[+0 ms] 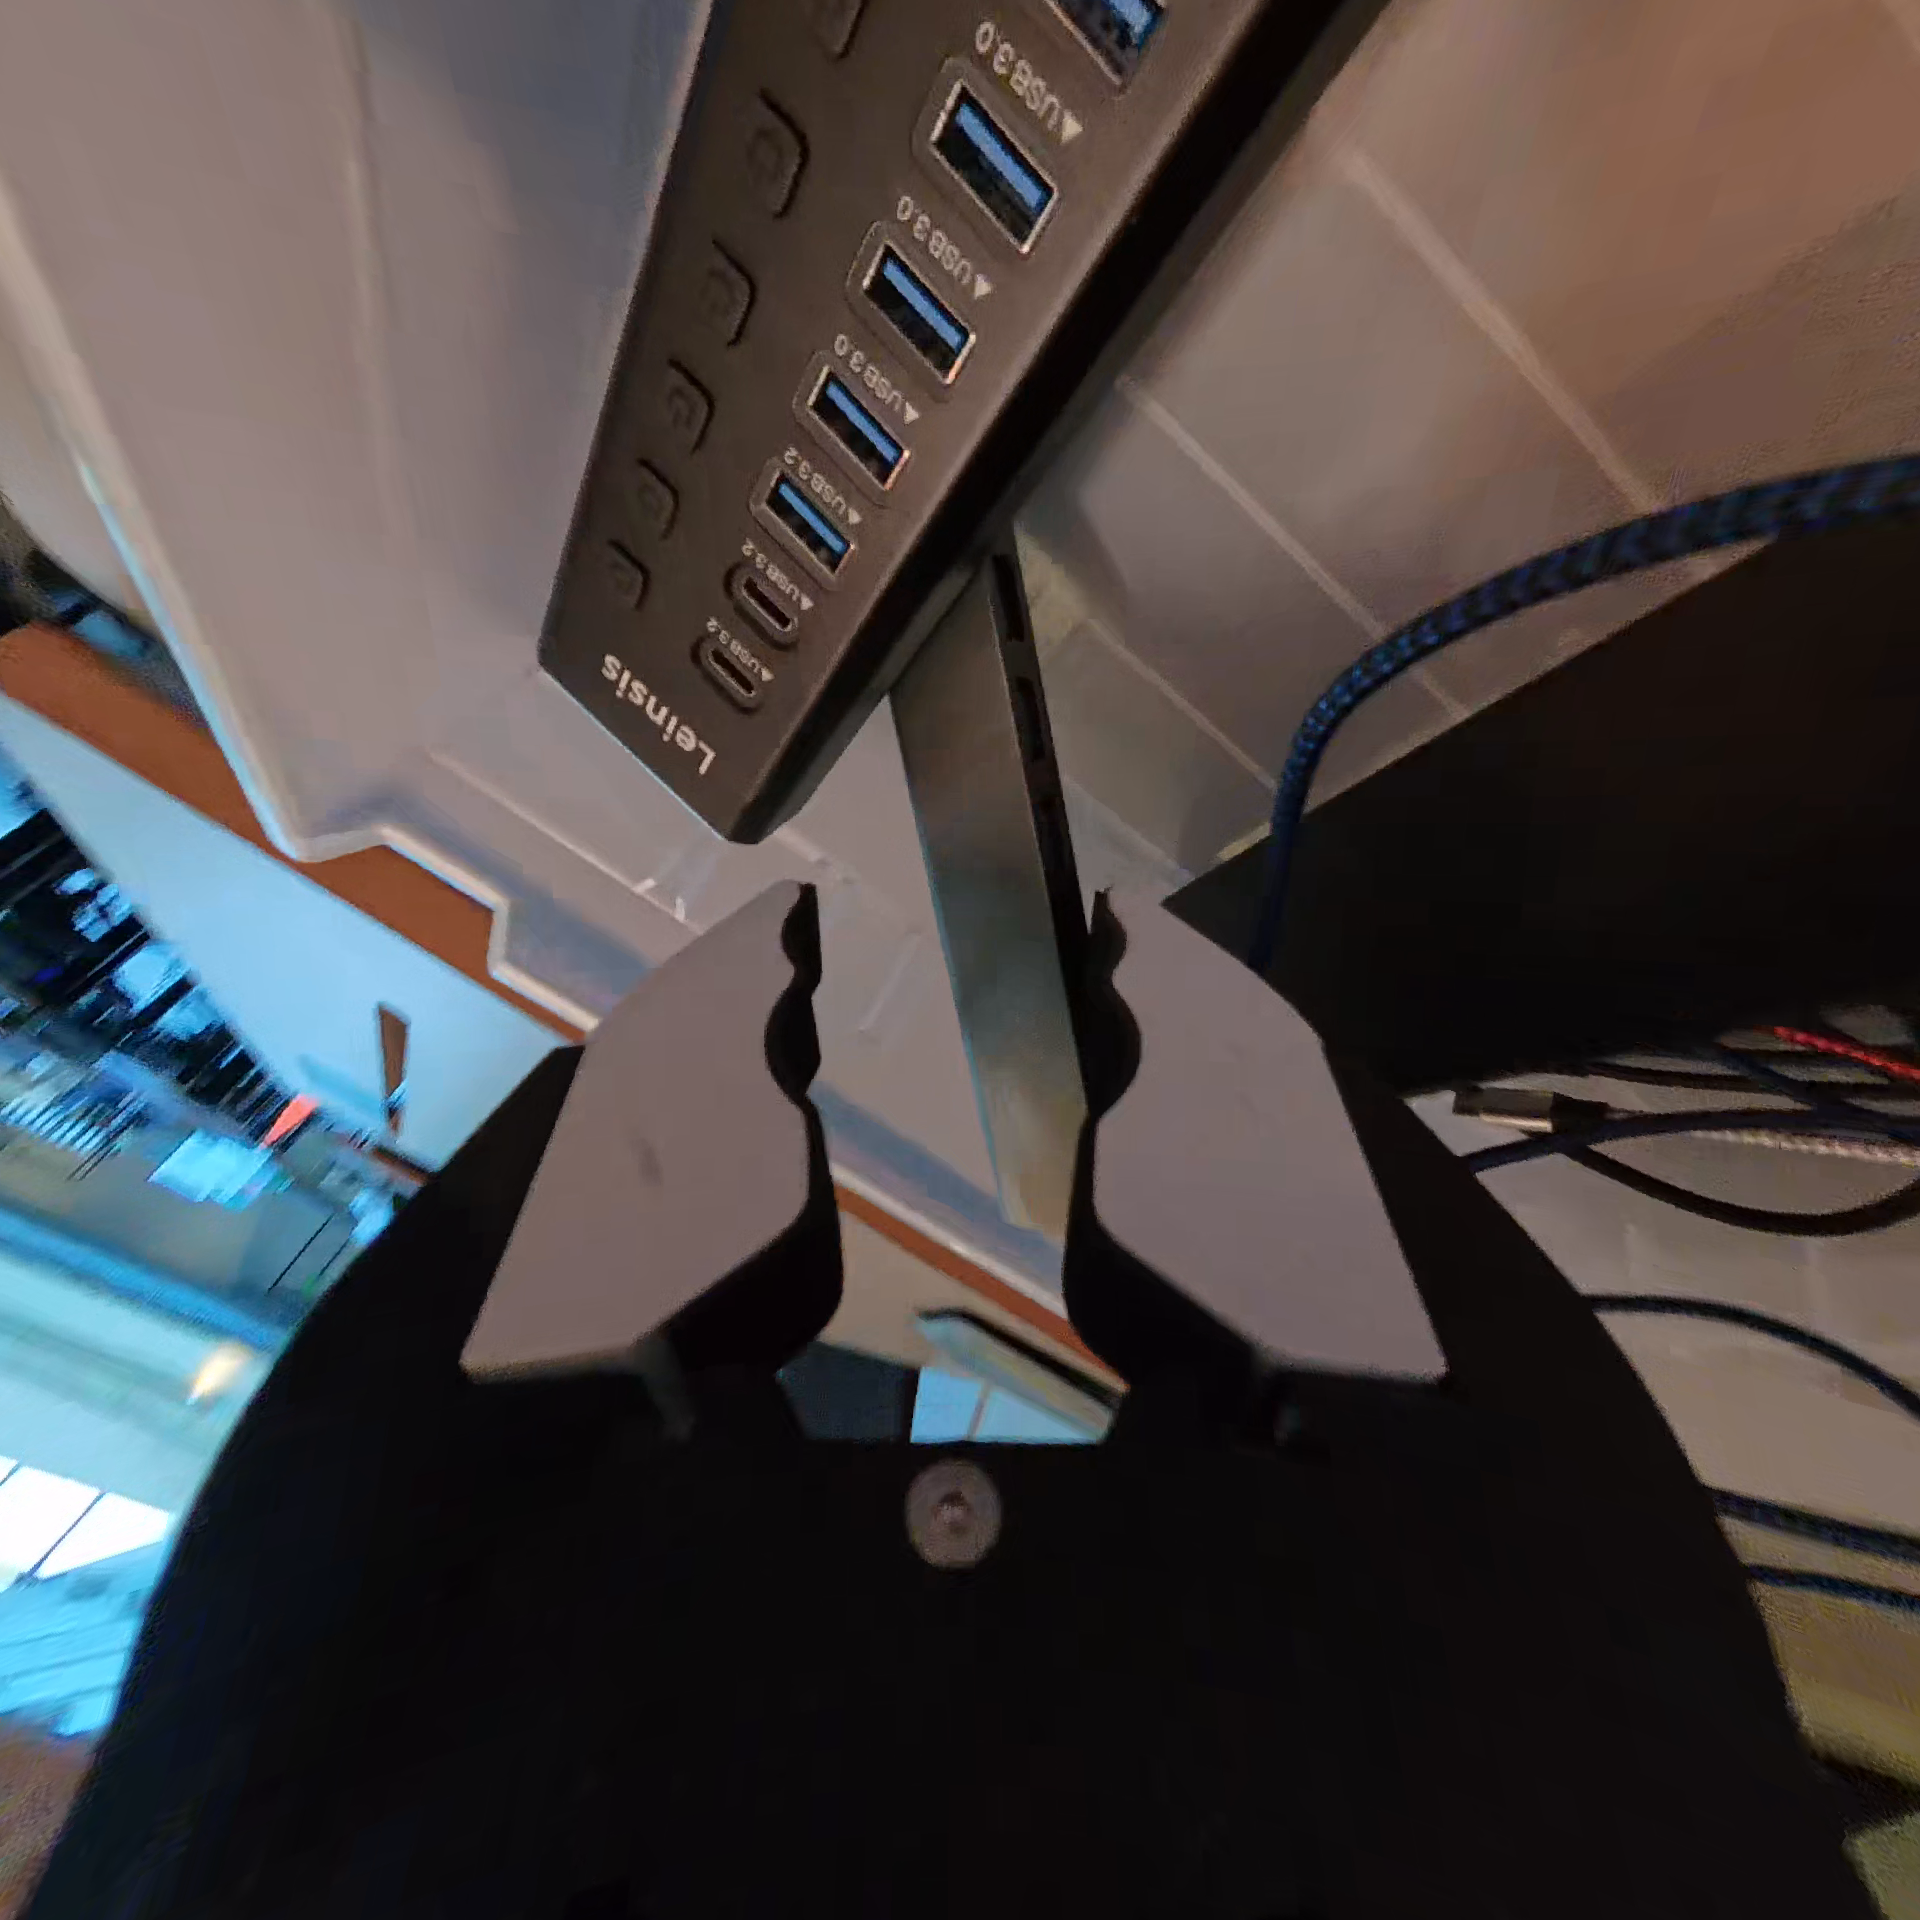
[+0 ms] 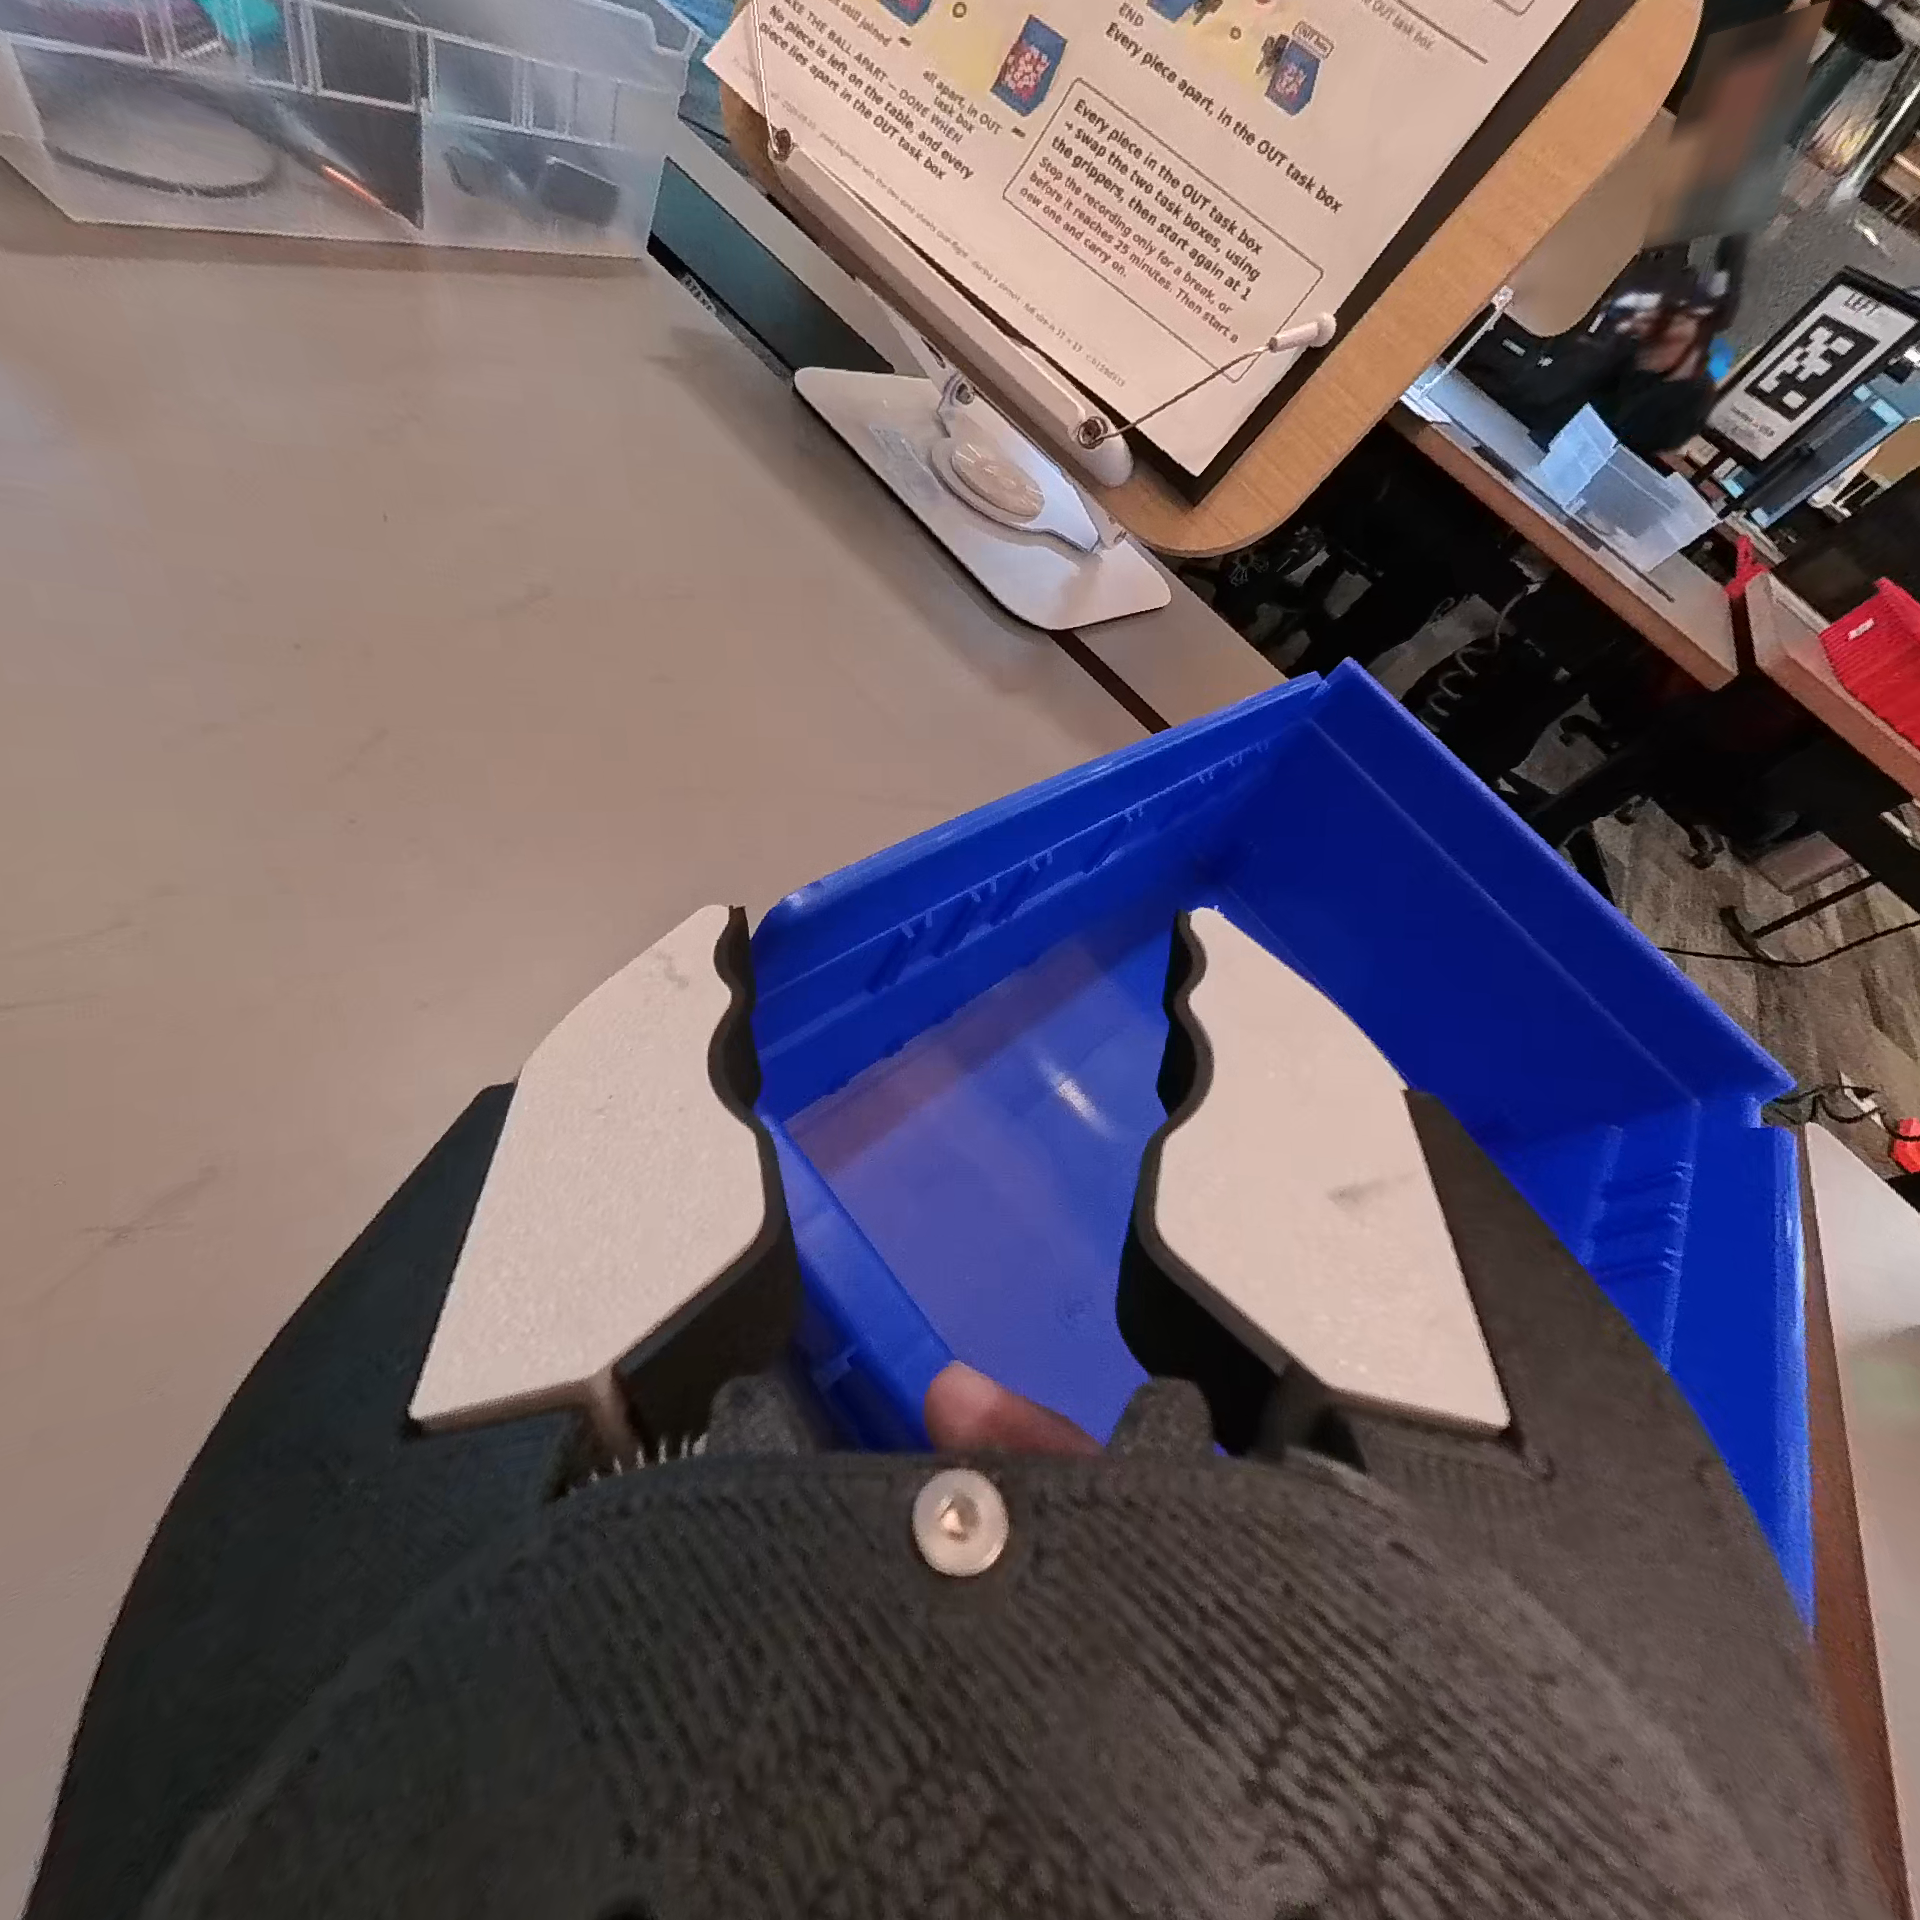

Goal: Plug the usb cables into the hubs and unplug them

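Note:
In the left wrist view a black hub with several blue ports lies slanted in a clear plastic bin. A slim silver hub runs from under it down between my left gripper's fingers, close against the right finger. My left gripper is open, with a gap between the left finger and the silver hub. A blue braided cable curves at the right. My right gripper is open and empty over a blue bin.
Several loose cables lie at the right under a black object. In the right wrist view a grey table holds a clear box at the far left and a stand with an instruction sheet. A person's fingertip shows behind the jaws. My hands' fingertips stand some 65 centimetres from each other. My left gripper's tips are some 7 centimetres from the black hub.

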Available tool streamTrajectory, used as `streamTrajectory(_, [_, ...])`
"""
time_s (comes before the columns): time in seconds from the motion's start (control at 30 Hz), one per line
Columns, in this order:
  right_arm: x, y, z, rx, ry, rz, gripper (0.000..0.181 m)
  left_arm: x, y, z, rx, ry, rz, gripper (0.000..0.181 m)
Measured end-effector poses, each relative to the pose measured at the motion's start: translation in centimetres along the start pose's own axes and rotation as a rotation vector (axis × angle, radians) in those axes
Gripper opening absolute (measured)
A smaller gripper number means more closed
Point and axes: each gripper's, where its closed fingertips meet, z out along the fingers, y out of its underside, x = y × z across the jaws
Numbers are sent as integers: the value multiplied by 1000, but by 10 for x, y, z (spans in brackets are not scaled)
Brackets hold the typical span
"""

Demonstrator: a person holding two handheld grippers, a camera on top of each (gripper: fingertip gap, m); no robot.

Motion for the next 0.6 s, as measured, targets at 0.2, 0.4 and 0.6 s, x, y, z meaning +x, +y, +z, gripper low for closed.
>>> streamTrajectory(0.2, [-4,5,2,-28,-17,-21,76,0,2,6,-207,-115,-3,43])
streamTrajectory(0.4, [-3,4,-1,-32,-14,-39,75,4,1,10,-263,-145,90,27])
streamTrajectory(0.6, [1,2,-5,-23,-2,-43,76,-6,1,0,-192,-263,110,19])
